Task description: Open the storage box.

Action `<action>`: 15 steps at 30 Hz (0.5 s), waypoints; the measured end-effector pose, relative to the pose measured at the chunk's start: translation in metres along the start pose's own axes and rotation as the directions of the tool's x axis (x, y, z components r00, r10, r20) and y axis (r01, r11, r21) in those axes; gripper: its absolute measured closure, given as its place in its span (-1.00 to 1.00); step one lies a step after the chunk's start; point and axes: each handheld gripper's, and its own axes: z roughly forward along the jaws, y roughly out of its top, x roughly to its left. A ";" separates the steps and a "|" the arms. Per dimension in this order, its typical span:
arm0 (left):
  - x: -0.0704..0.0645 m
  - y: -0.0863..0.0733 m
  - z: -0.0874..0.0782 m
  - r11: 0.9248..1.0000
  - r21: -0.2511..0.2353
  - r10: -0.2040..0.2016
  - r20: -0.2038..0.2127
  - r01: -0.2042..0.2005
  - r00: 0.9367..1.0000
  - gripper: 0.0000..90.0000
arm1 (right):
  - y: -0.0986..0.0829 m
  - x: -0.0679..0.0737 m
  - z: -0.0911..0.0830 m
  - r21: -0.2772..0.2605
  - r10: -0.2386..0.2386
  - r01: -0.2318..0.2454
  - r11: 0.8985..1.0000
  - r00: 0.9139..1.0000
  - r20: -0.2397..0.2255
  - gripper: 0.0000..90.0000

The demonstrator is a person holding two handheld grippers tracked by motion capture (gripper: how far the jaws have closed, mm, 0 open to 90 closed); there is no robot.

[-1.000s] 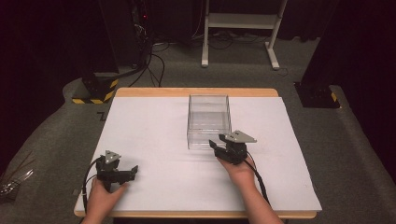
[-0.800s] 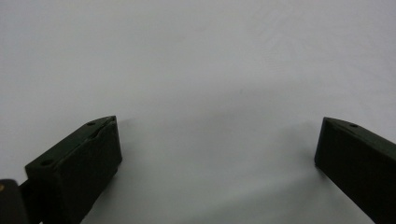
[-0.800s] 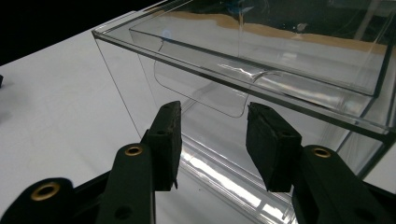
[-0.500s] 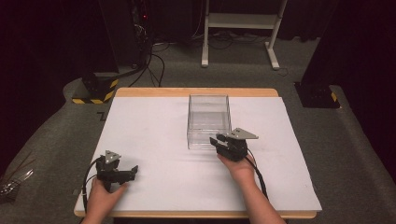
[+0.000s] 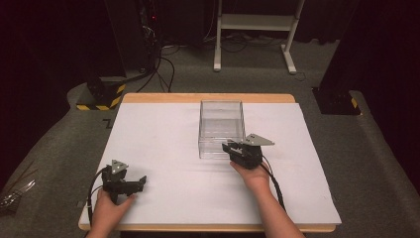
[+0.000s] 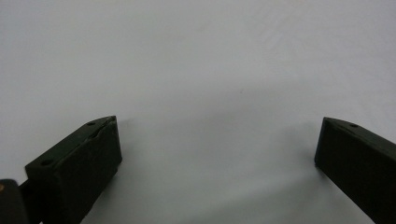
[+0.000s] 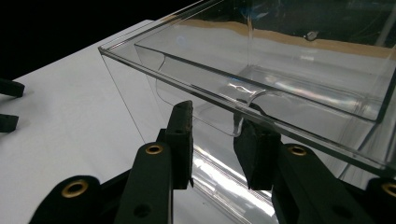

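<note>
A clear, empty plastic box (image 5: 221,124) stands on the white table (image 5: 163,134), a little right of the middle. My right gripper (image 5: 229,147) is at the box's near wall, pointing left along it. In the right gripper view the box (image 7: 280,70) looms close. That gripper (image 7: 217,135) is open by a narrow gap just below the handle notch in the wall; I cannot tell whether a jaw touches the plastic. My left gripper (image 5: 142,181) rests near the table's front left corner. Its jaws are wide apart over bare table (image 6: 217,140), holding nothing.
The left gripper's jaw tips (image 7: 8,105) show far off at the left edge of the right gripper view. Past the table, on the grey floor, stand a white frame (image 5: 257,25), a black-and-yellow base (image 5: 99,94) and a black base (image 5: 337,101).
My right gripper has crept slightly left and closer to the box's near wall. The left gripper and the box have stayed put.
</note>
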 end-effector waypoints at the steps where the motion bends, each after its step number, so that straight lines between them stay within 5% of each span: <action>1: 0.000 0.000 0.000 1.000 0.000 0.000 0.000 0.000 1.000 -0.99 | 0.000 -0.002 -0.001 -0.001 0.006 -0.006 1.000 1.000 -0.014 0.56; 15: 0.000 0.000 0.000 1.000 0.000 0.001 0.000 -0.001 1.000 -0.99 | -0.004 -0.007 -0.009 -0.008 -0.016 0.015 1.000 0.999 -0.052 0.75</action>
